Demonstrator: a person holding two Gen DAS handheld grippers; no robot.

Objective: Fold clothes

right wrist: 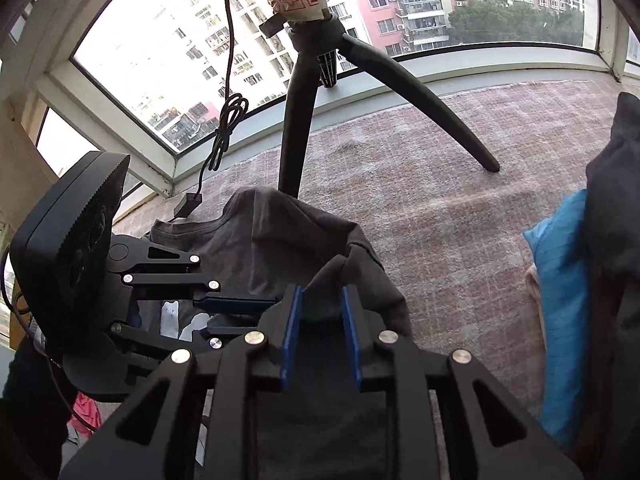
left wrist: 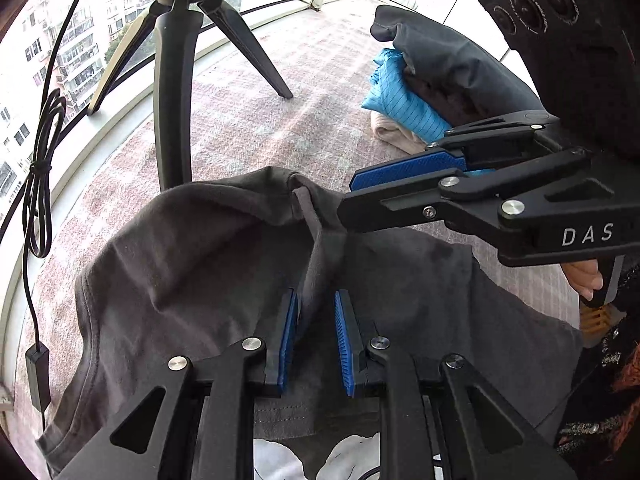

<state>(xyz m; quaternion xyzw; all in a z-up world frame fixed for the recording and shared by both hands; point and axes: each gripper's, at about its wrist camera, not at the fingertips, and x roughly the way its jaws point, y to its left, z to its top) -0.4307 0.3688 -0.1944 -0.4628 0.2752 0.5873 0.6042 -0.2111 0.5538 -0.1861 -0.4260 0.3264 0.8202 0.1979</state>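
The left gripper (left wrist: 316, 312) has its blue pads parted a little, with a raised ridge of the dark grey T-shirt (left wrist: 192, 264) standing up between them; the cloth seems to brush the left pad while the other stands clear, so I'd call that loose, not a pinch. The right gripper (right wrist: 322, 310) is much the same: jaws narrowly spread astride a hump of the same shirt near its neckband (right wrist: 340, 264), and I can't tell for sure whether the pads bite. The shirt lies rumpled on the pinkish checked mat (left wrist: 260, 120), its white print (left wrist: 276, 460) half under the tools. The risk, I'd judge, is that either fold slides out if lifted now, or that one side catches and the other doesn't, dragging the shirt askew. The grippers sit close and could knock together. A tripod (right wrist: 296, 120) and its dangling cable (left wrist: 36, 184) stand just beyond, near enough to snag. The stacked clothes (left wrist: 404, 92) are cut off at the edge, and the shirt's lower hem is hidden.
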